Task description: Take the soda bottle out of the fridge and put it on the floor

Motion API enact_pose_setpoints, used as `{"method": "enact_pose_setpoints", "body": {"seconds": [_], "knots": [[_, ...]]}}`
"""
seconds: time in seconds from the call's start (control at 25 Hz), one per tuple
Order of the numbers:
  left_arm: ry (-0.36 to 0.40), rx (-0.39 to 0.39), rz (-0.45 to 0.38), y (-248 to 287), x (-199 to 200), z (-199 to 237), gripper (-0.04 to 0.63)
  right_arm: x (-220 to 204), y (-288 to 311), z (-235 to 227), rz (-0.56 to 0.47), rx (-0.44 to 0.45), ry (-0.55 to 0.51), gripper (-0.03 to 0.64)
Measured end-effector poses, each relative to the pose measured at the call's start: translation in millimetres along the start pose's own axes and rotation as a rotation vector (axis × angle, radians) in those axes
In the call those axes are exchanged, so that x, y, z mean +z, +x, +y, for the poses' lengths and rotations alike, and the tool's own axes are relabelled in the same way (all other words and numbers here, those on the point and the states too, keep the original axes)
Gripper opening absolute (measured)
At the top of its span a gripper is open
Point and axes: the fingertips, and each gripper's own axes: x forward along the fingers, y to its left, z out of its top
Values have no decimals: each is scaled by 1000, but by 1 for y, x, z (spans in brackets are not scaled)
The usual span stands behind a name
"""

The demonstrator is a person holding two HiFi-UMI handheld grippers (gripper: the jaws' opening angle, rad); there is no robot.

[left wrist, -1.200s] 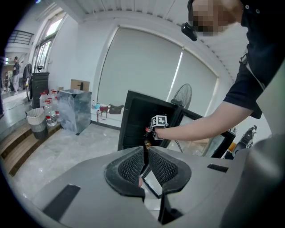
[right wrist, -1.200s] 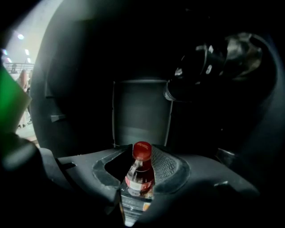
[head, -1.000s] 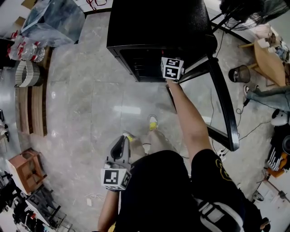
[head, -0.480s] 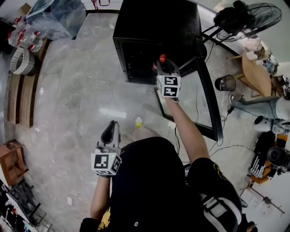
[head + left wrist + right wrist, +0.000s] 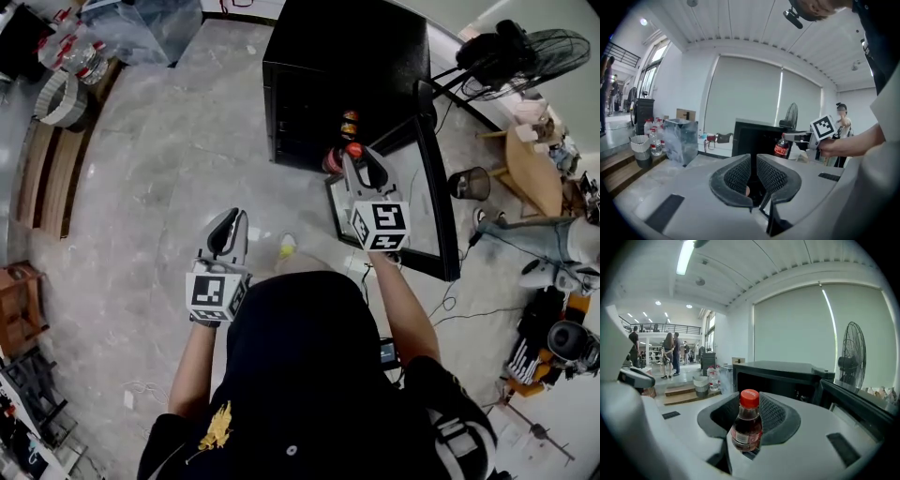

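Since a second ago the right gripper [image 5: 361,167] has drawn back from the mouth of the fridge [image 5: 337,56] toward the person, and the soda bottle [image 5: 748,425] has come out with it.

That bottle, dark cola under a red cap, sits between the right gripper's ribbed pads, which clamp its lower body at a middling width. It looks upright and is carried in the air just in front of the fridge opening, clear of the shelves. Other drinks [image 5: 349,123] remain inside on a shelf. The glass door [image 5: 433,202] stands swung open on the person's right, just beside the carrying arm. Pale marble floor [image 5: 178,178] lies bare in front of the fridge and to the person's left.

The left gripper [image 5: 753,164] is held out at the person's left side, well apart from the bottle. Its jaws are nearly together with nothing between them.

By my reading, taking the bottle out is done and the carry to the floor is in hand. The next move calls for lowering the bottle, base first and level, onto open floor away from the door's swing. The pads should part only once it stands on its own, since a tall narrow bottle could topple if it is let go while tilted.
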Motion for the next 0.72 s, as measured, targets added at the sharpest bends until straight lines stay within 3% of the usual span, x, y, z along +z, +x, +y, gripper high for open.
{"method": "enact_pose_setpoints", "body": {"seconds": [0.16, 0.44, 0.72], "knots": [[24, -28, 8, -7, 1, -6, 52, 3, -25, 20, 13, 22, -24, 117], [154, -132, 9, -24, -3, -3, 70, 14, -50, 58, 33, 56, -27, 117], [229, -340, -4, -36, -8, -10, 228, 31, -67, 107, 61, 131, -108, 117]]}}
